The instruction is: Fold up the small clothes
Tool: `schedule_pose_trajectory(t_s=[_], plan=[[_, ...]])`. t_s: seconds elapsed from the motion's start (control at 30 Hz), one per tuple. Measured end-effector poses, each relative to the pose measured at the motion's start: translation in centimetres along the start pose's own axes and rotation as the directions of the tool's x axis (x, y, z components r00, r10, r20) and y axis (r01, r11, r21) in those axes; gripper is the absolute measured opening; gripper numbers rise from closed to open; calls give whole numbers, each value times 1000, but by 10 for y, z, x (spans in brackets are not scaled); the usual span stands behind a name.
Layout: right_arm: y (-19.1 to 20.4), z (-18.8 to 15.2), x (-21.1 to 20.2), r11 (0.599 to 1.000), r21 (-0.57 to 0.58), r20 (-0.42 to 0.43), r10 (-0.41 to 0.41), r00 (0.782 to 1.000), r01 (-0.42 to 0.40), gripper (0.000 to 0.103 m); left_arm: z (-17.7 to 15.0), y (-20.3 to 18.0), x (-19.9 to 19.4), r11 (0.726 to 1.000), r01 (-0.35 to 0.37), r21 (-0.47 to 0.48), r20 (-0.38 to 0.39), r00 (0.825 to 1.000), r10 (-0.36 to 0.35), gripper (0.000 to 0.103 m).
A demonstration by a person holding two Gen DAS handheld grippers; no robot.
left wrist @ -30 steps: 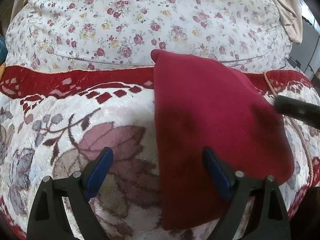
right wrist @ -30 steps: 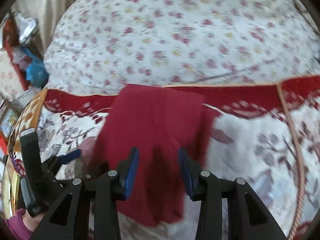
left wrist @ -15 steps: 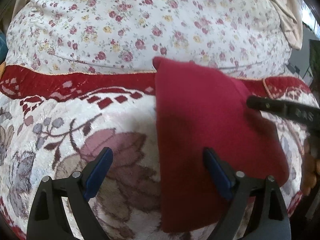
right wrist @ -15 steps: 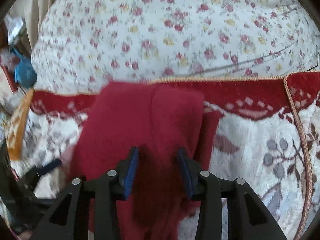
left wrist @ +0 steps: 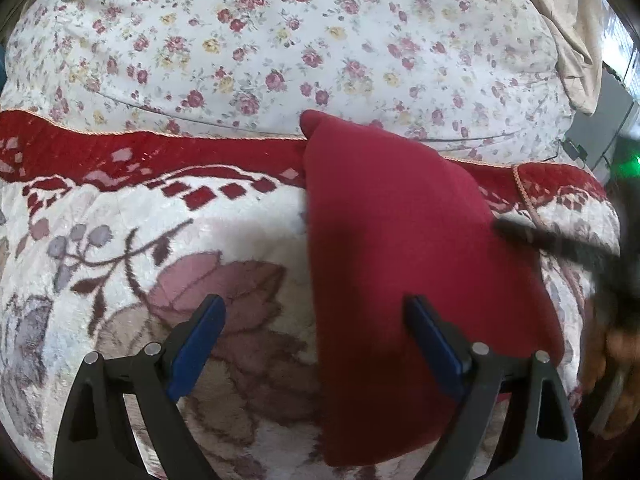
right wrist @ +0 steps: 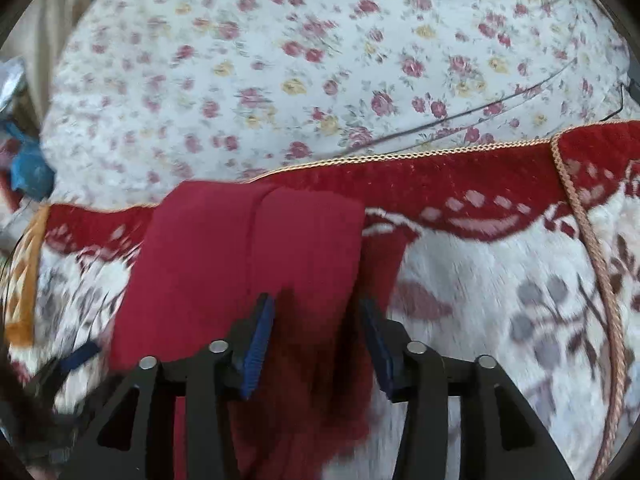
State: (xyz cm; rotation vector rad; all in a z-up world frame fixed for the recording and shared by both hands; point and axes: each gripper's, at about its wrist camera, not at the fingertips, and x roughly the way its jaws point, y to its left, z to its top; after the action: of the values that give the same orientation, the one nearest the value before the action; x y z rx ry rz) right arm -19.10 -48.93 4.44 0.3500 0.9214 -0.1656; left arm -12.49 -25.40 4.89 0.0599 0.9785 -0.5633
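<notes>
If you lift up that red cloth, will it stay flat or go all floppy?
Probably floppy: the red cloth already lies folded over itself and follows the bumps of the blanket. It looks thin, so likely light. Its fuzzy surface should not slip much between the right hand-held gripper fingers.

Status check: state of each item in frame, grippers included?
red garment: folded into a narrow panel, lying flat on the blanket, not gripped.
left gripper: open wide, straddling the garment's left edge, holding nothing.
right gripper: open, over the garment's near right part; contact unclear from blur.
patterned blanket: spread flat under the garment.
floral quilt: bunched up behind the blanket.
</notes>
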Motion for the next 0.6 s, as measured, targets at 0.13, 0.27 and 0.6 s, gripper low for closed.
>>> schedule_pose_trajectory(t_s=[0.13, 0.27, 0.6], plan=[[-17, -19, 6, 998, 52, -9, 48, 999, -47, 73, 5, -3, 5, 999, 44, -11, -25, 999, -44, 91], [-42, -15, -10, 982, 123, 55, 139, 989, -145, 89, 20, 3, 11, 994, 99, -43, -52, 994, -101, 94], [-25, 4, 46, 942, 105, -32, 324, 945, -320, 74, 33, -3, 49, 980, 198, -38, -119, 972, -201, 69]])
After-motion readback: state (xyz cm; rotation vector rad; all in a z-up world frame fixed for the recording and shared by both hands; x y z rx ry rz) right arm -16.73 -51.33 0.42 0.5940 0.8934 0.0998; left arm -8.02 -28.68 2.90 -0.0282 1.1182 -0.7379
